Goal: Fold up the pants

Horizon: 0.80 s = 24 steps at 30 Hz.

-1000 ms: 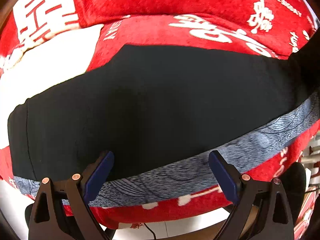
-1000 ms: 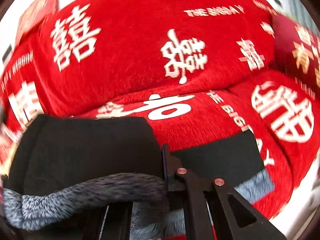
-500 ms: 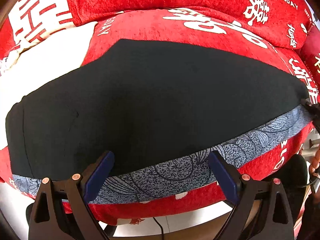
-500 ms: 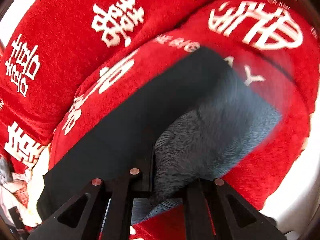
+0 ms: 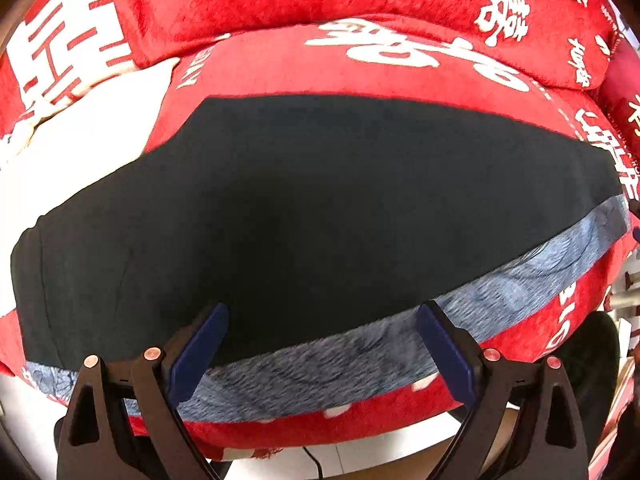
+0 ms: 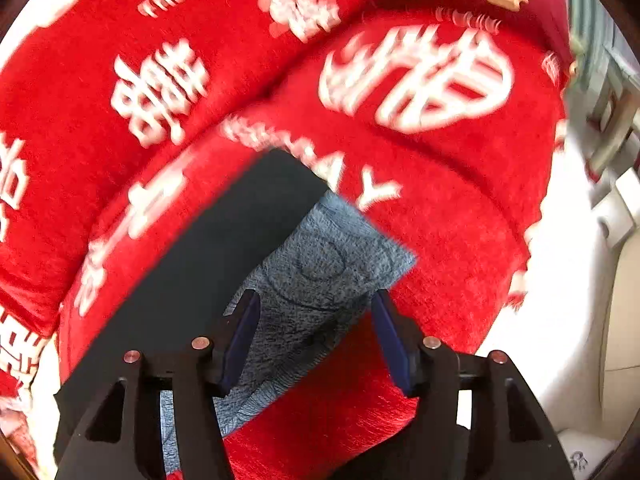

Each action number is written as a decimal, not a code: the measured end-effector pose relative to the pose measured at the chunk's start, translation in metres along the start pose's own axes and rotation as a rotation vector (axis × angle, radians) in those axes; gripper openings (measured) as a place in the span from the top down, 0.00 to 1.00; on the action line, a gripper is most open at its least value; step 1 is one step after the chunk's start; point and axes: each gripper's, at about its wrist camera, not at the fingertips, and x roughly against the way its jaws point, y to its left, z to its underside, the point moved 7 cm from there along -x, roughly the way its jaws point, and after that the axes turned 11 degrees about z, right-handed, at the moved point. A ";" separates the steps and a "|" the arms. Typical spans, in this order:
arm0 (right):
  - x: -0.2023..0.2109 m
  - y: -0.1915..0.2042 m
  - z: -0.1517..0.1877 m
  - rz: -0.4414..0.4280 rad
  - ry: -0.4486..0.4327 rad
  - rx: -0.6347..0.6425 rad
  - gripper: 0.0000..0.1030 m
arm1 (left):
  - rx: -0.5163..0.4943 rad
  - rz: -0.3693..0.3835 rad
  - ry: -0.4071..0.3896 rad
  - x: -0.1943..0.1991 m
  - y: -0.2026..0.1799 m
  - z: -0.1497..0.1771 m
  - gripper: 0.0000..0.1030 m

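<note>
The pants [image 5: 312, 216] lie flat and lengthwise along the red cushion [image 5: 400, 68], black cloth on top with a grey patterned strip [image 5: 360, 356] showing along the near edge. As I read it, one fold has just been laid down and I am letting go of it, so the thing to do well is to draw the right gripper [image 6: 316, 332] straight back off the cloth without dragging the corner, then check the edges line up before the next fold. Its fingers have just been opening and now stand spread, with the grey corner [image 6: 332, 256] lying loose between and just beyond them, not pinched. My left gripper [image 5: 320, 344] hangs over the near edge around mid-length, fingers spread wide and holding nothing, the grey strip running across under the gap. Around the cushion sits more red bedding with white lettering [image 6: 160, 92].
</note>
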 end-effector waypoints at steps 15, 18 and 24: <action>-0.008 0.113 0.072 -0.268 0.081 0.607 0.23 | 0.061 -0.003 -0.009 -0.007 0.037 0.009 0.00; -0.038 0.051 0.036 -0.145 0.080 0.523 0.23 | 0.059 0.001 -0.012 -0.006 0.040 0.011 0.00; -0.054 -0.012 -0.008 -0.119 0.107 0.363 0.29 | 0.015 -0.050 -0.030 0.003 0.021 0.005 0.00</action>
